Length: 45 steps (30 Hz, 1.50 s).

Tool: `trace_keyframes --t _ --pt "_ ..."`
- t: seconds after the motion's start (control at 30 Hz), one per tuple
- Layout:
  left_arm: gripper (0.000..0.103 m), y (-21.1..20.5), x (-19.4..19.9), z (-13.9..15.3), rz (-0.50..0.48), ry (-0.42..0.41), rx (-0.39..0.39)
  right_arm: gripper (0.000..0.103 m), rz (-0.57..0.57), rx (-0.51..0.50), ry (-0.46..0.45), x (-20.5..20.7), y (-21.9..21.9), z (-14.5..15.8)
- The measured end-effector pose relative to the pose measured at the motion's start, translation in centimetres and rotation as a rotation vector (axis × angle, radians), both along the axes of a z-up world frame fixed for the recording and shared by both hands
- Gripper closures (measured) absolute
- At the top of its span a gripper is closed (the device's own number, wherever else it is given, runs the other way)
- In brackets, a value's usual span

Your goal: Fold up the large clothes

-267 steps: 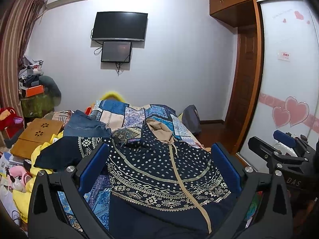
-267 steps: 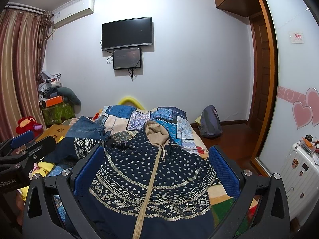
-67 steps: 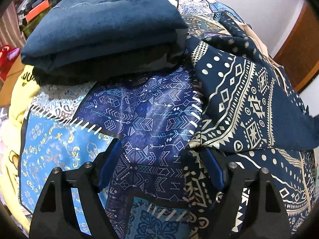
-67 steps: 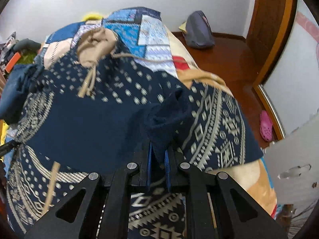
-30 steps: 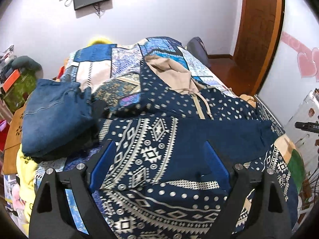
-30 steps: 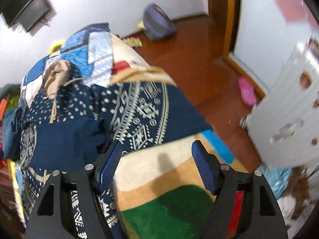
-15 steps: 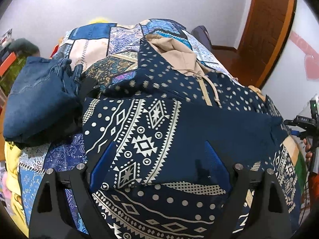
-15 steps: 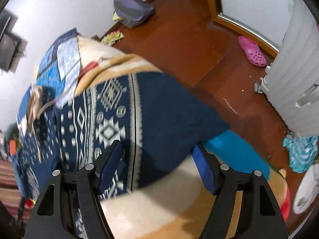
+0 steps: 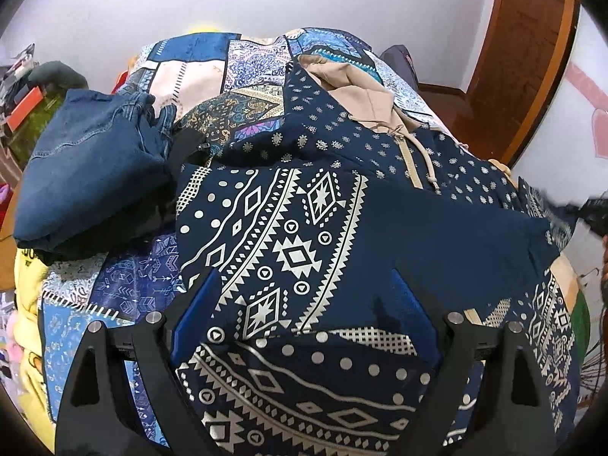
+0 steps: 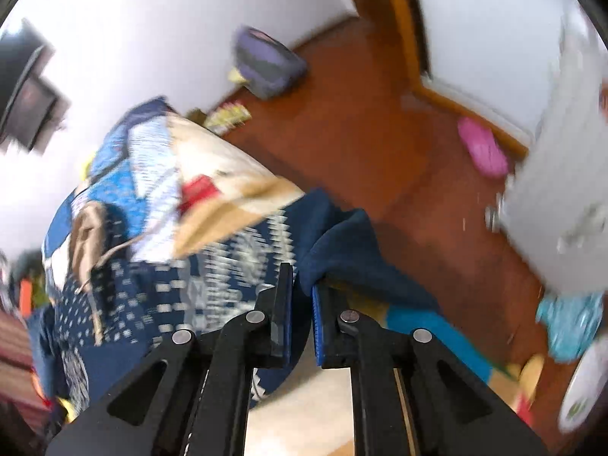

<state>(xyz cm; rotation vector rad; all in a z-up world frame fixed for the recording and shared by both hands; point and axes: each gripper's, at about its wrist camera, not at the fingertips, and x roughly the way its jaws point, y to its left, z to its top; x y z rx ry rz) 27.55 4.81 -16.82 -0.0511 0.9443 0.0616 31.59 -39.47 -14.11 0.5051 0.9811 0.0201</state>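
Now: right gripper [image 10: 302,288] clamped on hoodie sleeve cuff [image 10: 342,243]; left gripper [image 9: 304,315] wide open, empty, over patterned hoodie [image 9: 288,228]. Soft, floppy, probably light; best gripped at cuffs, hem.

Navy hoodie [image 9: 342,228] w/ cream geometric print; blue patchwork quilt [image 9: 197,60].

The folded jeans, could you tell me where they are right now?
In the left wrist view the folded jeans lie on the bed's left side, beside the patterned hoodie.
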Motion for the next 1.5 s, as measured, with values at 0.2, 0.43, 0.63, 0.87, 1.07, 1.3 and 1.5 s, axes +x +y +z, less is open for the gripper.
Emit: trace_keyframes --t 0.2,0.43,0.63,0.87,1.07,1.3,1.5 --pt "0.014 -0.9 -1.6 1.6 -0.034 -0.045 0.055 0.095 0.245 -0.094 -0.215 -2.4 6.6 7.9" --pt "0.014 -2.2 -2.7 2.4 -0.068 -0.069 0.039 0.095 0.570 -0.107 -0.228 -4.8 16.5 8.3" --pt "0.014 -2.3 -3.6 2.4 -0.079 -0.064 0.022 0.095 0.684 -0.197 0.004 -4.4 22.7 1.8" --pt "0.014 -1.6 -4.1 1.9 -0.067 -0.058 0.034 0.072 0.710 -0.255 0.164 -6.0 23.3 -1.5" --pt "0.014 -1.7 -3.7 1.5 -0.064 -0.054 0.035 0.059 0.654 -0.232 0.065 -7.3 20.6 1.8" --pt "0.014 -2.5 -3.4 1.5 -0.057 -0.074 0.071 0.044 0.339 -0.133 0.005 -5.4 12.4 3.7" --pt "0.014 -2.4 -3.2 1.3 -0.052 -0.066 0.061 0.044 0.136 -0.010 0.082 -3.6 7.5 0.5"
